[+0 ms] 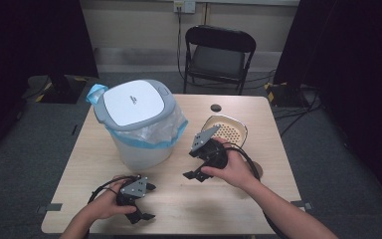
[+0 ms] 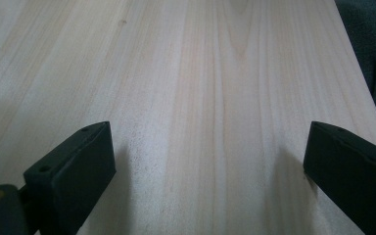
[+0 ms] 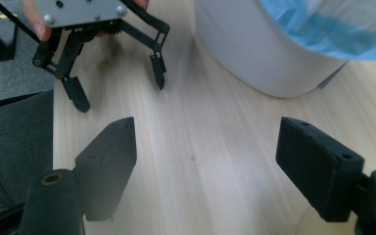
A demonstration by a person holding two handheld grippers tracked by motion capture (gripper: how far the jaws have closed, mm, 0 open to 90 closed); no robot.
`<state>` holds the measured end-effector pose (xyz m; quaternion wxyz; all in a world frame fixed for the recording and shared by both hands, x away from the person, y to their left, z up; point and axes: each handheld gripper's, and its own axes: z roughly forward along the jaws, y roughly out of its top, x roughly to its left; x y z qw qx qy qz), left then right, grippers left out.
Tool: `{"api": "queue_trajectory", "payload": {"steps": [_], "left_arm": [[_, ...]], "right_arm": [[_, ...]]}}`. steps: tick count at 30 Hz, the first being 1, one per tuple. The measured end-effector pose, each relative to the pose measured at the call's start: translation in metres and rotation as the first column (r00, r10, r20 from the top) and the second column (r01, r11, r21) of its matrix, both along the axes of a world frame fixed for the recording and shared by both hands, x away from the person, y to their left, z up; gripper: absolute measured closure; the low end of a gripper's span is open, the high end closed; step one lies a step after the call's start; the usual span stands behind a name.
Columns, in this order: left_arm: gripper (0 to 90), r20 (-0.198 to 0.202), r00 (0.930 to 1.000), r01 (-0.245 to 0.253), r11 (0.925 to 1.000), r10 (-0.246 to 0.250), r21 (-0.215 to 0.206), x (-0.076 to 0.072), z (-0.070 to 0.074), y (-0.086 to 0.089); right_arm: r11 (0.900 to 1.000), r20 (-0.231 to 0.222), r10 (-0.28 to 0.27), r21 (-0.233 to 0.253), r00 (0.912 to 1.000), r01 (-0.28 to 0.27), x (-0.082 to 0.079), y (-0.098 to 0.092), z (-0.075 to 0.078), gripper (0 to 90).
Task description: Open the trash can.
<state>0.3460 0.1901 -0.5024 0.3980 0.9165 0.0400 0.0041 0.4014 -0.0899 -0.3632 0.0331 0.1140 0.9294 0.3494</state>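
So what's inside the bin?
A clear bag with a blue edge lines the bin, spilling over its rim. The closed lid hides any contents.

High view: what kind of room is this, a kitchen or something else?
Probably a recording studio or lab, not a kitchen: dark curtains hang at both sides, a folding chair stands by a bare wall, and cables lie on the grey carpet.

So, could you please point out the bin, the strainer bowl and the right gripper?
bin (image 1: 134, 102), high view, on its white lid.
strainer bowl (image 1: 231, 130), high view, on its perforated inside.
right gripper (image 1: 193, 175), high view, between its fingertips.
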Motion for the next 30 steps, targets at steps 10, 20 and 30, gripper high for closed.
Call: {"api": "queue_trajectory", "payload": {"steps": [10, 20, 30], "left_arm": [[4.2, 0.022, 0.9997, 0.006, 0.9999, -0.006, 0.01, 0.001, 0.001, 0.001], [2.0, 0.019, 0.9997, 0.011, 0.9997, -0.012, 0.022, 0.001, 0.001, -0.001], [0.0, 0.011, 0.9999, 0.005, 1.0, -0.005, 0.007, -0.001, 0.0, -0.003]], "right_arm": [[0.999, -0.011, -0.028, 0.032, 0.9996, 0.028, 0.016, -0.002, 0.021, 22.4], [0.995, 0.017, -0.085, 0.052, 0.9963, 0.084, 0.043, -0.005, 0.054, 22.8], [0.995, 0.034, -0.089, 0.036, 0.9954, 0.088, 0.063, 0.0, 0.072, 22.4]]}}
